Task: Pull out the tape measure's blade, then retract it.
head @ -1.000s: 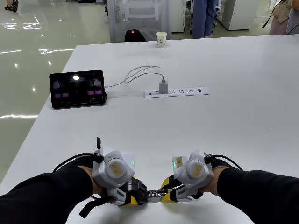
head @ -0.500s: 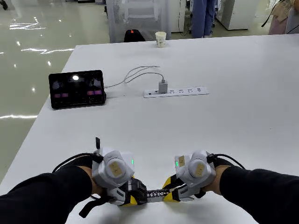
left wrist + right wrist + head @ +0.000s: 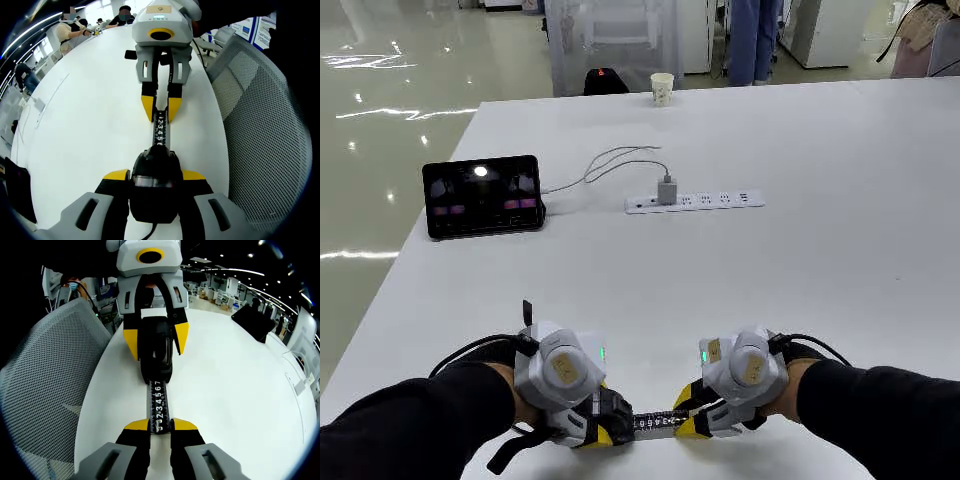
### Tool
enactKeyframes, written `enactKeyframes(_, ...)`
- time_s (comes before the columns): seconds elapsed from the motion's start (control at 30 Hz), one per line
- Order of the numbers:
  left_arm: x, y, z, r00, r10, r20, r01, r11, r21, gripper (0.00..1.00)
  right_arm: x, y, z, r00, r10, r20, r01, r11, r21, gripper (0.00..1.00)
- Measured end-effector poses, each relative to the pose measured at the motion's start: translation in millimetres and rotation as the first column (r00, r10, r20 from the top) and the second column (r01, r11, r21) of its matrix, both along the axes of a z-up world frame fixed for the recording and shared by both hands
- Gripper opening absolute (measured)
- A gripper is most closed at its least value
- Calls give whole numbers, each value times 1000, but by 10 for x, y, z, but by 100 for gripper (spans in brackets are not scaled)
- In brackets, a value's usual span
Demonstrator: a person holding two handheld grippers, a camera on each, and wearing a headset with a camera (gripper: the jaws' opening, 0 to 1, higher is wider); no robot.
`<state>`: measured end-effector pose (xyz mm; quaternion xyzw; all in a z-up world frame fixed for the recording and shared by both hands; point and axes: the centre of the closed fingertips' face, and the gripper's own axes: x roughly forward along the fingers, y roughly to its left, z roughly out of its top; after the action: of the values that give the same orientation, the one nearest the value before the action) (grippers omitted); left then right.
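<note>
Head view, bottom centre: the left gripper (image 3: 603, 425) and right gripper (image 3: 686, 414) face each other low over the white table (image 3: 720, 270). Left gripper view, bottom: its jaws clamp the black tape measure case (image 3: 156, 182). Right gripper view, bottom centre: its jaws pinch the tip of the drawn-out blade (image 3: 159, 407).

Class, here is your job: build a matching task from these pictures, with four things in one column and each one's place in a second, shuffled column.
1 tape measure case
2 blade
3 paper cup
4 tablet

A at the far edge of the table
B pinched by the right tongs
C left of the power strip
D clamped in the left tongs

Pairs: 1-D; 2-B; 3-A; 4-C
</note>
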<state>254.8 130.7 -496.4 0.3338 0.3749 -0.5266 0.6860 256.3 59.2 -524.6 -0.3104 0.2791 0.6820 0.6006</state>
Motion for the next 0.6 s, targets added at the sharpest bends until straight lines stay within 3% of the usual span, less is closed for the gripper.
enactKeyframes(0.6,-2,-4,3,1000,3,2,-3,1000,2,32,15,-119,-3,1000,-8,3,8,1000,-2,11)
